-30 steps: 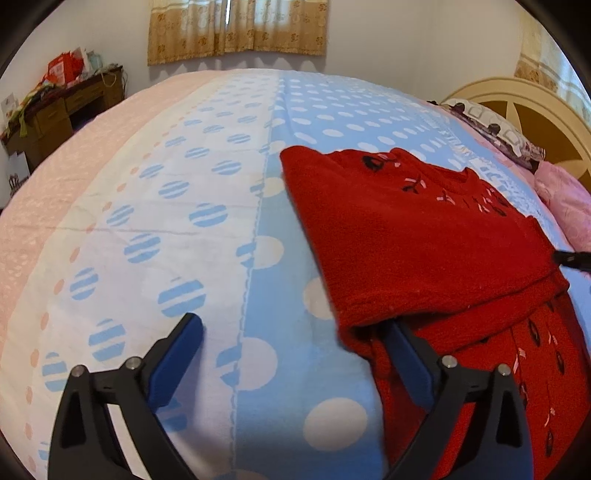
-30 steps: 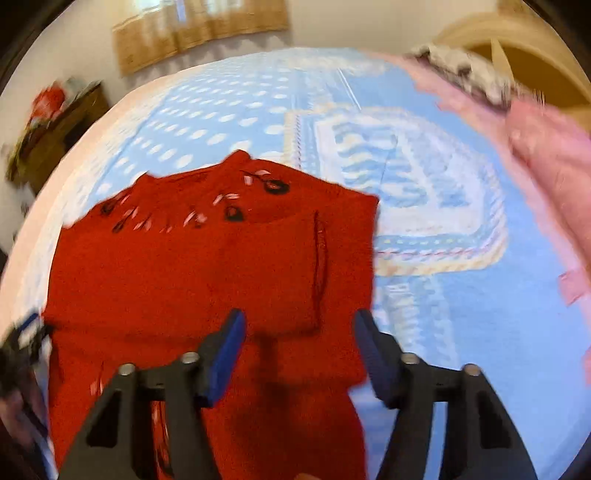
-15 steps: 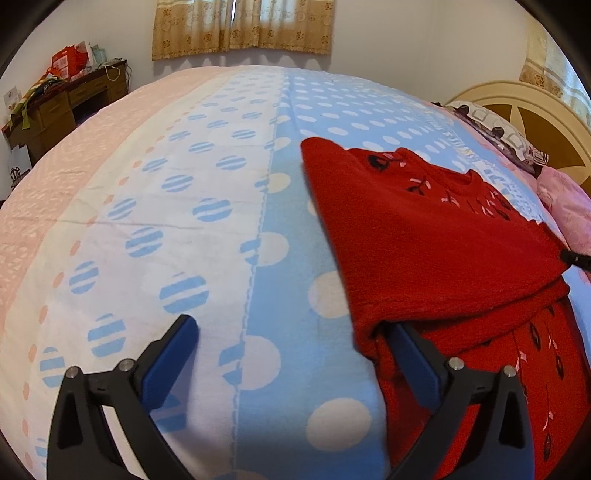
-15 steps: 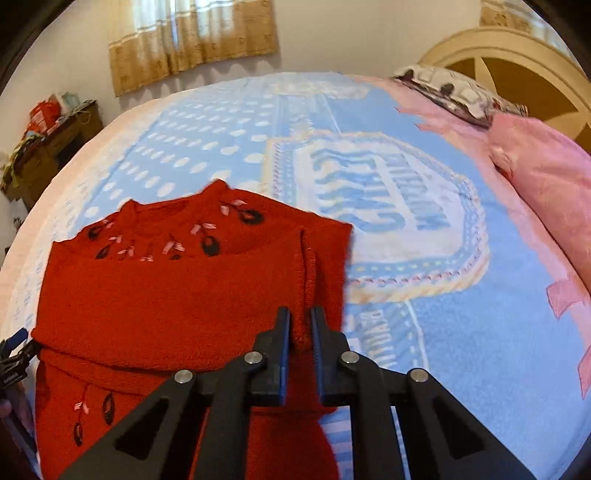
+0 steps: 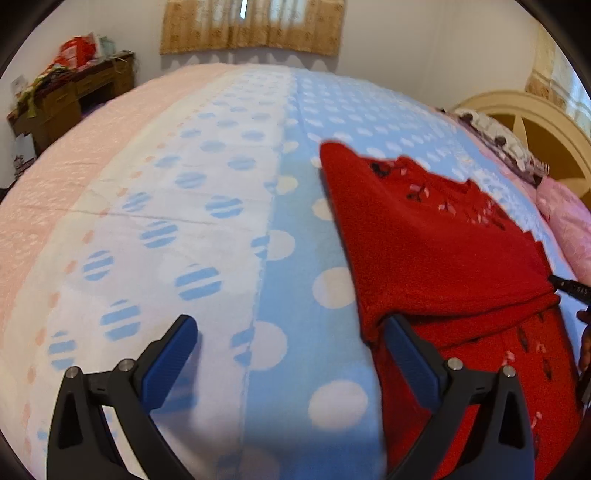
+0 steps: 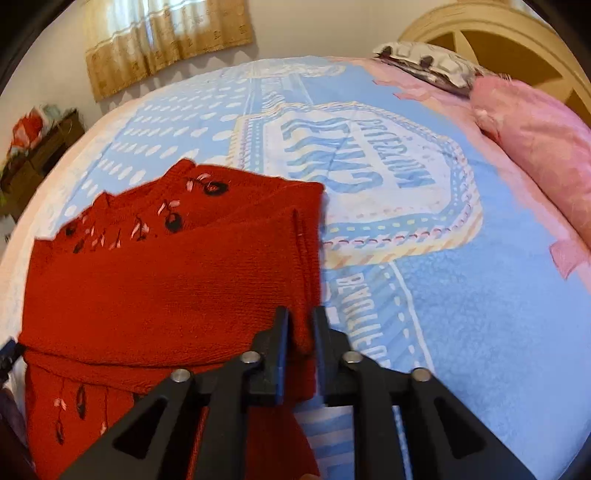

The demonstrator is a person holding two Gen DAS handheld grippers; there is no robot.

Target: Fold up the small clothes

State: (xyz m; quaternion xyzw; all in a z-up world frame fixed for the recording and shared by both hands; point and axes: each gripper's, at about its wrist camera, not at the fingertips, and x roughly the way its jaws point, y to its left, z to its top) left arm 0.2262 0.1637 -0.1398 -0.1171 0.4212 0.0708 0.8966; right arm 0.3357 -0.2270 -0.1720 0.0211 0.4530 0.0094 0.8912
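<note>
A red knit sweater [image 5: 443, 251] with small black and pink embroidery lies partly folded on the bed. It also shows in the right wrist view [image 6: 166, 280]. My left gripper [image 5: 291, 350] is open, its right finger [image 5: 410, 354] tucked under the sweater's folded edge, its left finger over bare blanket. My right gripper [image 6: 300, 328] is shut on the sweater's right folded edge. Its tip shows at the far right of the left wrist view [image 5: 569, 288].
The bed is covered by a blue, white and pink dotted blanket [image 5: 229, 229]. Pink pillows [image 6: 535, 144] and a cream headboard [image 6: 491, 40] lie on the right. A cluttered wooden desk [image 5: 70, 96] stands by the far wall under a curtained window [image 5: 251, 22].
My right gripper went from open over the sweater to shut on its right folded edge. My left gripper stayed open at the left edge and shifted slightly.
</note>
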